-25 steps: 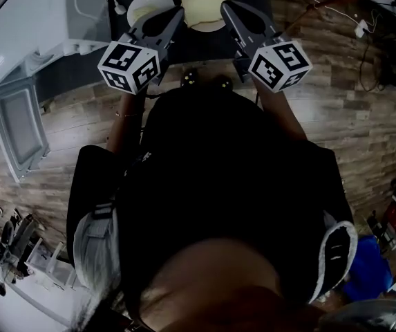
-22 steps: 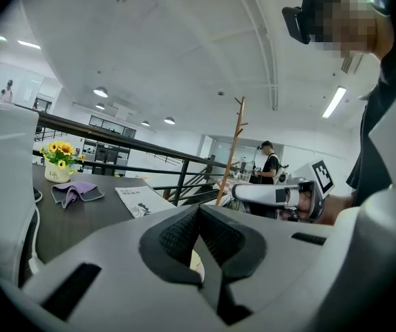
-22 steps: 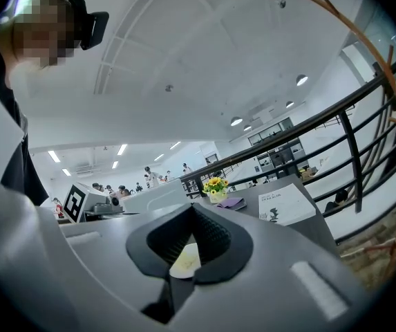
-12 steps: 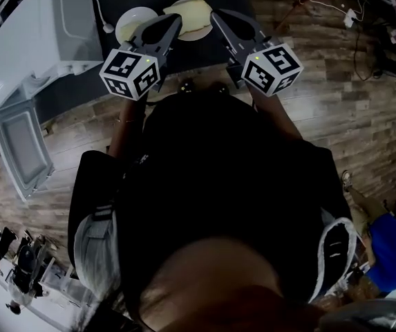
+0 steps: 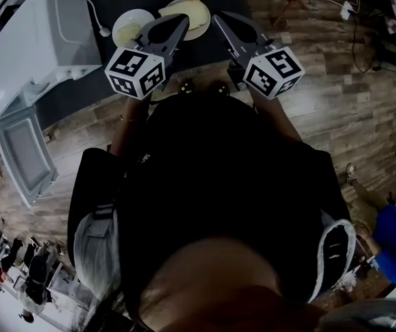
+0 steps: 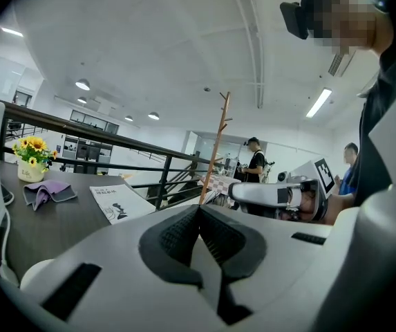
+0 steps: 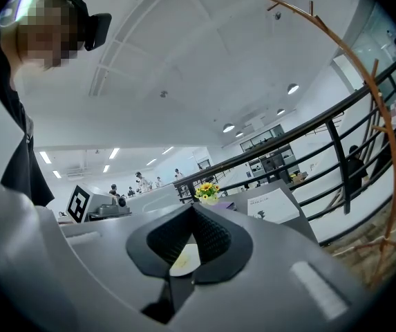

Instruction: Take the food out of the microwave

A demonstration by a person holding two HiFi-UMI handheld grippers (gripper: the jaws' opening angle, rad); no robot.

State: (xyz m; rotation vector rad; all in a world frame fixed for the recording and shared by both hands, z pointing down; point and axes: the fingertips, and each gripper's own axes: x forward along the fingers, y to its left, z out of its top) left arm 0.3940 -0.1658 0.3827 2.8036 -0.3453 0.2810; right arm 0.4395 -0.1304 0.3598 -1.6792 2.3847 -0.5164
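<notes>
Left gripper [image 5: 178,21] and right gripper [image 5: 220,18]: both clenched, nothing grasped. The plate of food [image 5: 192,7] lies on the dark table [image 5: 201,50] at 12 o'clock, between the tips. Microwave [image 5: 35,40] at 10 o'clock, door [image 5: 21,151] open.

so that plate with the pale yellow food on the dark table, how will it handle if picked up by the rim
The plate looks rigid and shallow, so it probably lifts stiffly but may tip if gripped at one edge. Its smooth white rim could be slippery. The flat pale food on it might slide.
</notes>
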